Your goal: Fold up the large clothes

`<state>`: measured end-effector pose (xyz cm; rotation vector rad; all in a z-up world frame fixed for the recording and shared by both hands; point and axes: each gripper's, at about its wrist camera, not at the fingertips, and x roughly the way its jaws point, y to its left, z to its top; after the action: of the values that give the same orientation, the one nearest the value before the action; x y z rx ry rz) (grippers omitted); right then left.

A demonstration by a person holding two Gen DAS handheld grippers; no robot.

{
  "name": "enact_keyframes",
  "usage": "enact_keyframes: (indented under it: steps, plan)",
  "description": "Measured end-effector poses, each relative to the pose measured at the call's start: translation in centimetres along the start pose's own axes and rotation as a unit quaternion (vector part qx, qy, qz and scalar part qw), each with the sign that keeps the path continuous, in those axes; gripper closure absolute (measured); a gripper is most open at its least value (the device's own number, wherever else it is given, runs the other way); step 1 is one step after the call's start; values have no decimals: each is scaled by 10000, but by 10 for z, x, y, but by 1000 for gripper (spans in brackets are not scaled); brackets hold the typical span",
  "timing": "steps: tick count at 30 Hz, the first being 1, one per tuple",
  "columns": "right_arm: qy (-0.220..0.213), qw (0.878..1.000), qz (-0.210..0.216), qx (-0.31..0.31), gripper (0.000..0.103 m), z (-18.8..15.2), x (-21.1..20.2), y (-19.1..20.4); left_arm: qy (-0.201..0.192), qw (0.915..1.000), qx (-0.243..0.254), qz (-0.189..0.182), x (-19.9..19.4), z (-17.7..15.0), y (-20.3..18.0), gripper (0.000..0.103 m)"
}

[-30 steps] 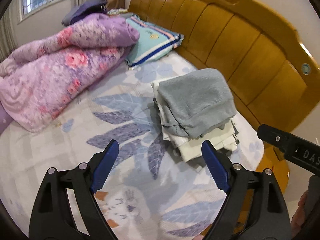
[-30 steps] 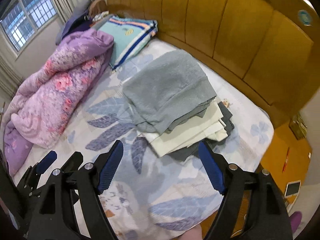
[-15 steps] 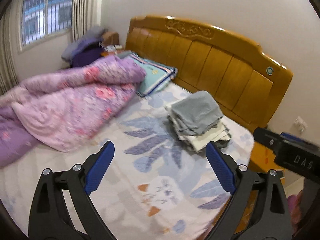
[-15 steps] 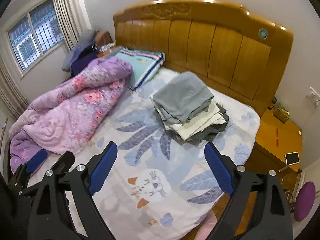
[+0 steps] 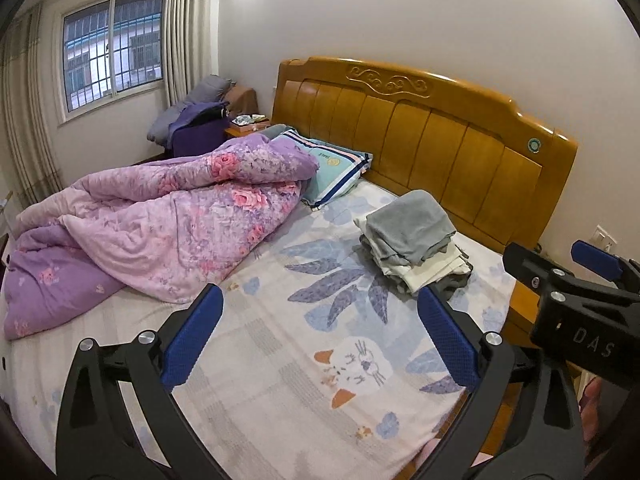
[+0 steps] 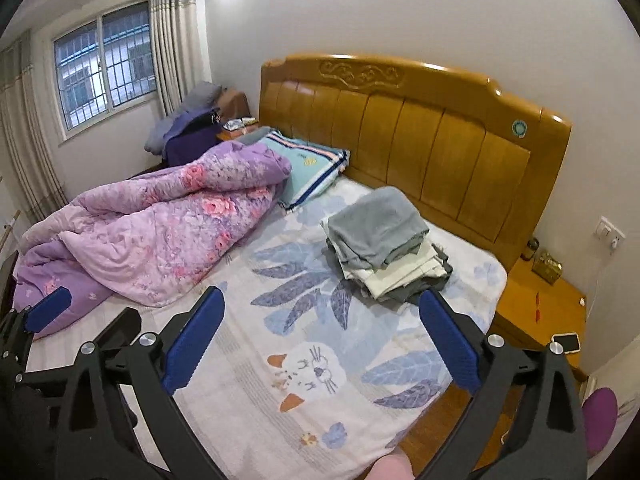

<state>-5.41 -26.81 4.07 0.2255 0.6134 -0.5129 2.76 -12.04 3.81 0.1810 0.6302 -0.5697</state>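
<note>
A stack of folded clothes (image 5: 412, 248) (image 6: 380, 240), with a grey garment on top and cream and dark pieces under it, lies on the bed near the headboard. My left gripper (image 5: 319, 294) hangs well back from the stack, above the leaf-print sheet (image 5: 280, 360). Its jaws are opening and nothing is between them. My right gripper (image 6: 322, 296) hangs beside it at the same distance, jaws also opening and empty. Each gripper's blue pads (image 5: 596, 266) (image 6: 48, 314) show at the edge of the other's view.
A crumpled purple floral quilt (image 5: 160, 232) covers the bed's left half, with a striped pillow (image 5: 336, 172) behind it. The wooden headboard (image 5: 440, 148) closes the far side. To the right stand a nightstand (image 6: 540, 308) with a phone (image 6: 566, 343) and a purple stool (image 6: 600, 416).
Both grippers have drawn back and up from the folded stack, which now looks small and far. Their jaws have spread a little wider.
</note>
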Motion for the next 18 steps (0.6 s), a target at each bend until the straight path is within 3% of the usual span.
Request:
enact_keyframes:
  steps: [10,18]
  plan:
    - [-335,9993,-152,-66,8,-5,-17,-1,-7,9994,-230,257,-8,-3,7,5]
    - [-263,9994,-218,-75,8,-4,-12,-1,-140,9990,-286,305,-12,8,17,5]
